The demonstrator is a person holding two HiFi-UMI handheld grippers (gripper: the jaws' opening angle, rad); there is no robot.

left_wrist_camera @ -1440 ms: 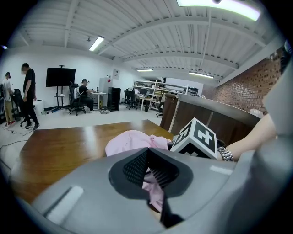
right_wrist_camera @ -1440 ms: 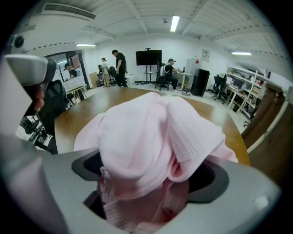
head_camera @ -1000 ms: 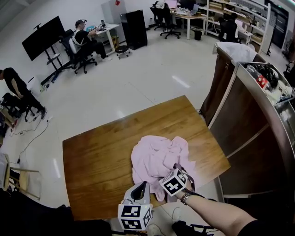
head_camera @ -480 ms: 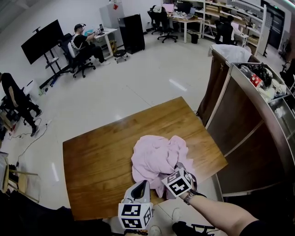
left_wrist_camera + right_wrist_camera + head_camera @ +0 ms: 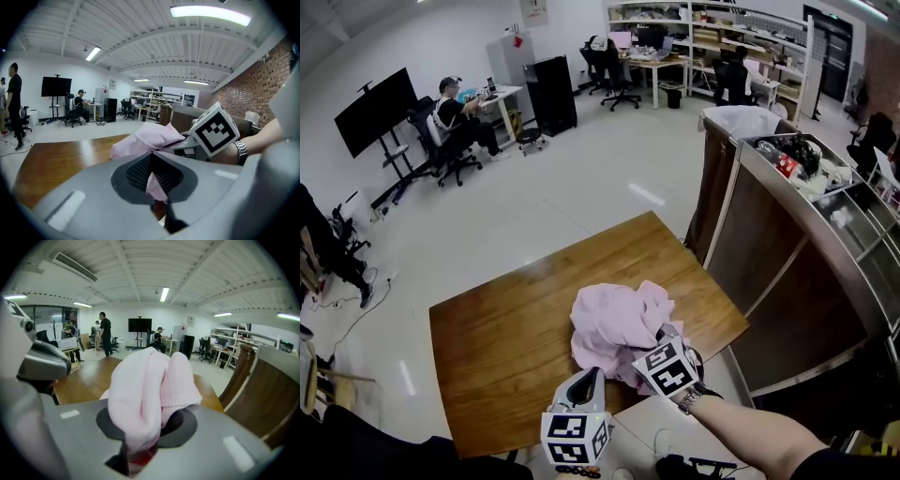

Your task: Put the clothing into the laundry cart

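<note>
My right claw [image 5: 662,341] pinches a fold of the pink garment [image 5: 614,319] and my left claw [image 5: 595,373] nips its edge. It lies on the worktop [image 5: 497,337] — the laundry cart [image 5: 769,253] at frame right is yet to receive it.

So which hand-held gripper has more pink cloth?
The right hand-held gripper: pink cloth bulges from its jaws. The left hand-held gripper shows a sliver.

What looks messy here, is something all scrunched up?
Yes. The pink garment lies crumpled in a heap near the front edge of the wooden table, not folded flat. The left gripper and the right gripper each pinch its cloth. Nothing else looks spilled or broken.
</note>
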